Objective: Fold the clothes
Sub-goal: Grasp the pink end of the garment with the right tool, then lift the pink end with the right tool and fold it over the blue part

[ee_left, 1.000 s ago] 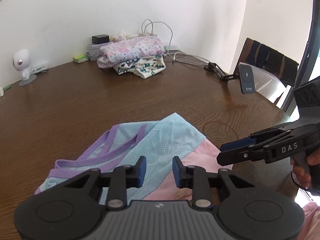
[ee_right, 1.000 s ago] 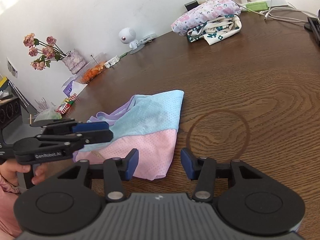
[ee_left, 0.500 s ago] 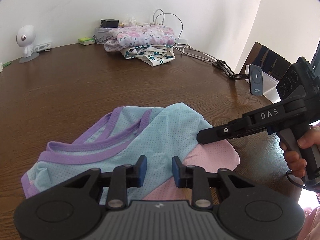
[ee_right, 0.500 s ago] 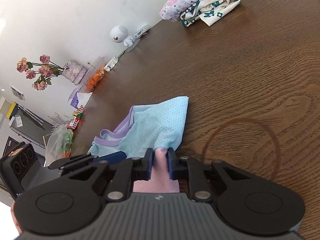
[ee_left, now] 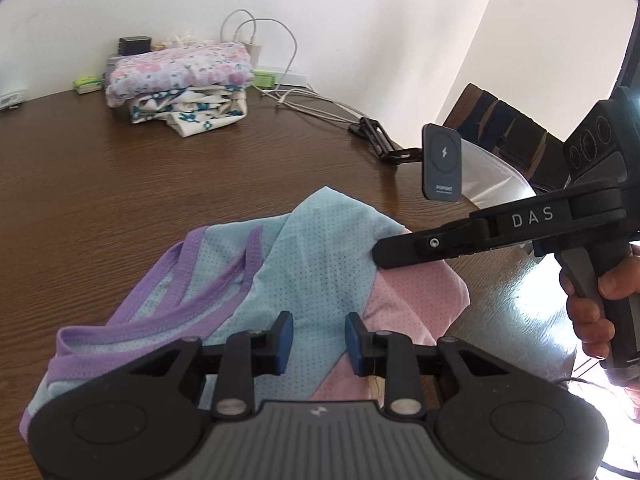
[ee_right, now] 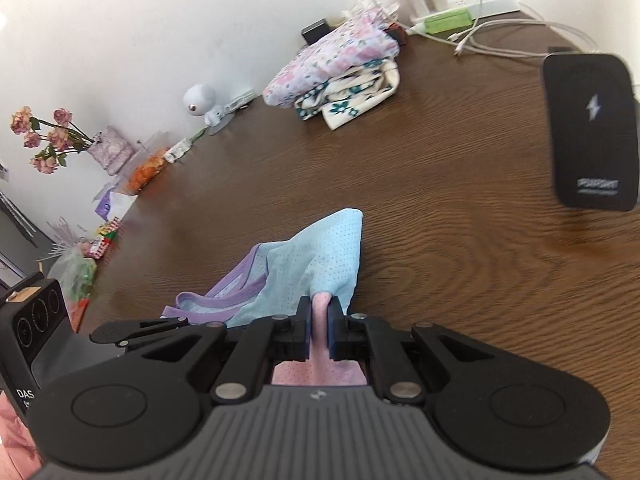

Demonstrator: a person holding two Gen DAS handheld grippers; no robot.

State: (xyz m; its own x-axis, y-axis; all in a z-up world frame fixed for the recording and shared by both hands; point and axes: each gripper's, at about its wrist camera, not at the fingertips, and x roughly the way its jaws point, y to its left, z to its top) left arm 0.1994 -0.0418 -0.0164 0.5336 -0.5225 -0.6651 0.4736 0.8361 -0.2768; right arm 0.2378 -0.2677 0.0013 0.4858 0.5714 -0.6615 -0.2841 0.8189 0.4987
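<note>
Right now the right gripper (ee_right: 319,330) has just closed and pinches the pink fold of the mesh garment (ee_left: 320,264), likely to lift that edge for a fold; left gripper (ee_left: 319,338) hangs above the cloth, jaws partly apart, empty — garment lies on the table (ee_left: 120,184); folded pile (ee_left: 180,80) far back.

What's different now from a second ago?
The right hand-held gripper has closed its jaws on the pink edge of the shirt and lifted it. The left hand-held gripper is still partly open above the shirt. The folded pile hasn't moved.
</note>
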